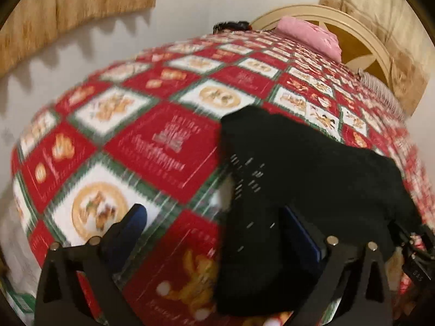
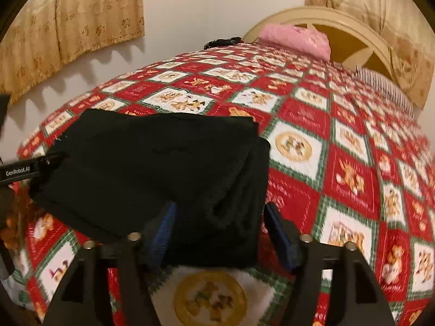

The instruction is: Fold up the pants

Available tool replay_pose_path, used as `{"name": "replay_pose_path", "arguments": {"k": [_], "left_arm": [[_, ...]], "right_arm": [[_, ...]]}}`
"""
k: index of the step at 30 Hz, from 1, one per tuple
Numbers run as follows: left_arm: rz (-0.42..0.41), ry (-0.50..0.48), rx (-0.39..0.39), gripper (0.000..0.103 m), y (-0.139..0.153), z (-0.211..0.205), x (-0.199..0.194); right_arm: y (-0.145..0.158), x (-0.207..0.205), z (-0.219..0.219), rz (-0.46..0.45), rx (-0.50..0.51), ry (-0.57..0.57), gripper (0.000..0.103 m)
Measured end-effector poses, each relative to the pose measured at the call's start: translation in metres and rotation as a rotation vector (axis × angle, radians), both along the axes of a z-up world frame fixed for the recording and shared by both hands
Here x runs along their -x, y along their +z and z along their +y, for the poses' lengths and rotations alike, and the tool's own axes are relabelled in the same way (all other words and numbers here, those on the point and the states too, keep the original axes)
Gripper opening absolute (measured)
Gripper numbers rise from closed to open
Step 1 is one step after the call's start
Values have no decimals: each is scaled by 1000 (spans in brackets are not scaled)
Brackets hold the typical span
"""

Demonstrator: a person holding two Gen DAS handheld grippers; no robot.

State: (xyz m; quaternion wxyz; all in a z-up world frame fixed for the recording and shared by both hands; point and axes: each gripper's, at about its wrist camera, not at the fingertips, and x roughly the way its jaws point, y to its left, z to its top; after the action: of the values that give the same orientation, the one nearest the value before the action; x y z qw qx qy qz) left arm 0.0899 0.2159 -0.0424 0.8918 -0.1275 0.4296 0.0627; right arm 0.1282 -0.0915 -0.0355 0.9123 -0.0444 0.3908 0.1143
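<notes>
Left wrist view: black pants (image 1: 299,179) folded on a red, white and green patterned bedspread (image 1: 152,141), both grippers open.

Lowest in the left wrist frame, the left gripper (image 1: 214,225) has its jaws spread wide, with a folded end of the pants hanging between them against the right pad; whether it is pinched I cannot tell. The bundle's long axis climbs from bottom centre toward the right edge. In the right wrist view, the right gripper (image 2: 220,225) stands parted around the near right corner of the pants (image 2: 163,174), whose long axis runs left to right across the lower left of the frame, rolled fold edge facing right. Farther up lie a pink pillow (image 2: 296,40) and a cream headboard (image 2: 353,27) at upper right, then tan curtains (image 2: 73,24) upper left.
</notes>
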Motion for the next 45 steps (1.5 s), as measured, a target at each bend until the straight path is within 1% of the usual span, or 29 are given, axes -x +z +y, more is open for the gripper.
{"name": "replay_pose_path", "arguments": {"k": [3,5,6,7,9,11,12,13,14,15,16,17,18,19,21,23,25,27,28,30,33,38,39,41,43,45], "left_arm": [[10,11,-21,103,6,10,17],[10,19,-9,103,9,19,29],[12,30,-11,103,9,23,33],[13,54,-34,103,11,24,38],[3,73,-76,103,15,21,43],[-23,68,-126,103,21,12,48],[-33,60,-144,103,24,8,48],[-47,42,-173,103,29,-1,50],[-60,30,-191,103,33,-6,52],[-84,17,-216,103,39,-15,58],[-105,9,-233,103,43,-20,59],[-121,6,-245,103,47,-24,64],[-133,5,-251,103,50,-27,67],[-148,-7,-251,103,54,-32,73],[-160,-26,-248,103,56,-38,80],[-165,-46,-254,103,56,-47,91],[-175,-59,-255,103,55,-54,101],[-178,-54,-251,103,55,-60,109],[-174,-61,-243,103,54,-62,113],[-167,-73,-241,103,54,-67,119],[-185,-79,-268,103,56,-73,130],[-201,-113,-290,103,58,-83,150],[-204,-111,-301,103,59,-85,154],[-235,-106,-337,103,61,-91,167],[-264,-115,-336,103,66,-95,173],[-277,-131,-318,103,72,-99,176]], "right_arm": [[1,8,-6,13,-56,7,74],[5,18,-11,2,-59,-21,74],[10,25,-14,-25,-52,-61,74],[17,32,-17,-60,-56,-93,74],[31,47,-16,-141,-62,-130,74],[45,60,-2,-209,-81,-101,74],[49,64,3,-223,-87,-93,74],[55,67,9,-222,-111,-91,74],[59,69,13,-199,-163,-95,74],[62,71,14,-161,-266,-107,74],[62,75,15,-137,-343,-118,74],[60,79,17,-120,-401,-135,74],[58,85,20,-113,-424,-154,74],[56,92,24,-116,-413,-176,74],[46,107,32,-122,-355,-235,75],[34,119,35,-91,-335,-276,75],[21,129,39,-36,-333,-289,75],[15,137,41,-15,-302,-299,75],[16,140,42,-19,-284,-300,75],[23,148,44,-58,-253,-297,75],[35,160,46,-121,-207,-291,75],[52,179,45,-194,-153,-323,76],[56,184,44,-211,-148,-329,76],[64,194,42,-250,-141,-345,76],[71,203,44,-277,-129,-354,77],[77,213,44,-304,-111,-357,79]]}}
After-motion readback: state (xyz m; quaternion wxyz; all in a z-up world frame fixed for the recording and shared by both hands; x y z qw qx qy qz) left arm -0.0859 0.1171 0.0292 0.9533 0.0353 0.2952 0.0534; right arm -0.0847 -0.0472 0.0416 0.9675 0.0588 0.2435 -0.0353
